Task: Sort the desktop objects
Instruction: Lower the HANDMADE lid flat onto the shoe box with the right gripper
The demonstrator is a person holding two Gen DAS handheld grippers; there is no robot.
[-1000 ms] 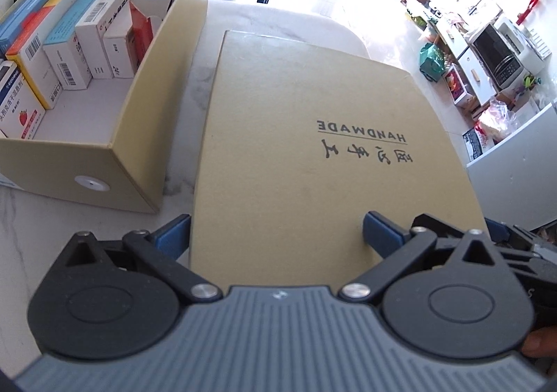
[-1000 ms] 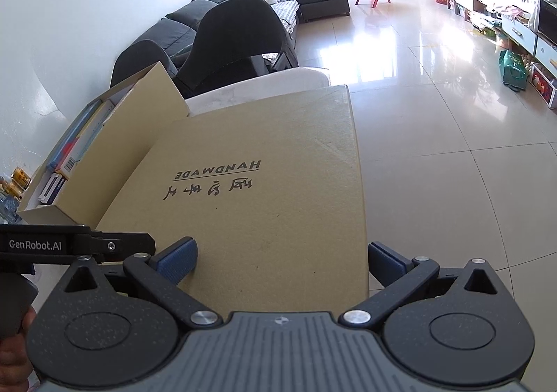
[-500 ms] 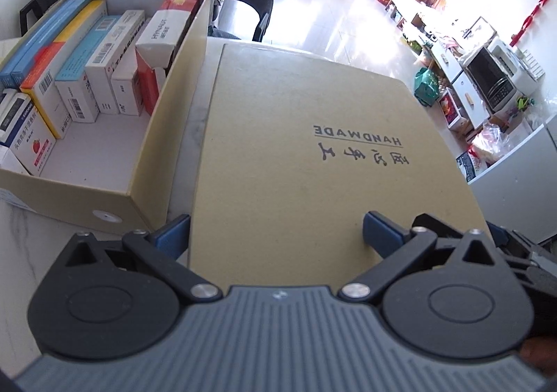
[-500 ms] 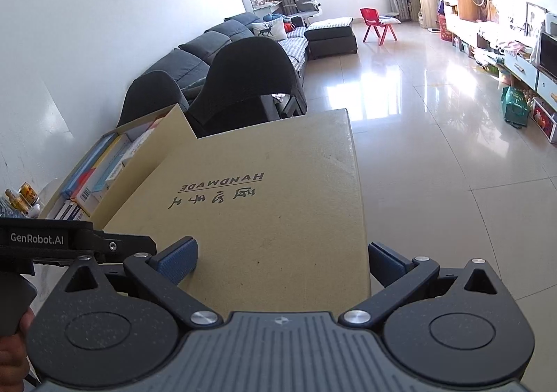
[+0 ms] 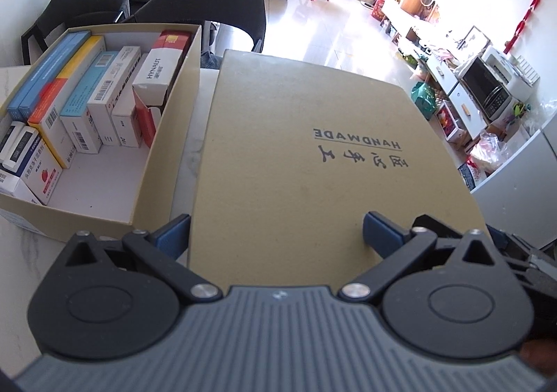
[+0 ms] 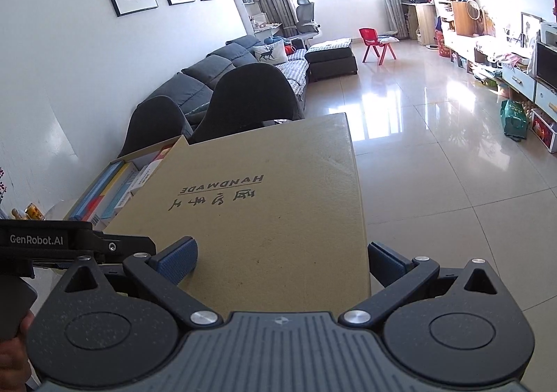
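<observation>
- Over the last second the lid [image 5: 306, 166] has come up: in the left wrist view its far edge now sits clear against the floor and chairs beyond, and the open box [image 5: 167, 134] shows more of its inside than a second ago.
- The right wrist view agrees — the horizon has dropped, more of the wall and sofa shows above the lid's far edge, and the lid now hides part of the box's near corner.
- The left gripper [image 5: 276, 232] has its jaws spread wide, one finger outside the lid's left edge and the other lying over its top; we cannot tell whether either presses on the cardboard.
- The right gripper [image 6: 282, 254] is likewise spread wide, its left finger over the lid's top and its right finger just off the right edge.
- We judge the lid is being carried between the two grippers, each bearing on a near corner rather than pinching it.
- The medicine packets [image 5: 104, 103] stand packed upright in the box, which sits on the table [image 5: 195, 134] just to the left of the lid.
- That reads to us as the sorting being done — what remains is to swing the lid left over the box and lower it square.
</observation>
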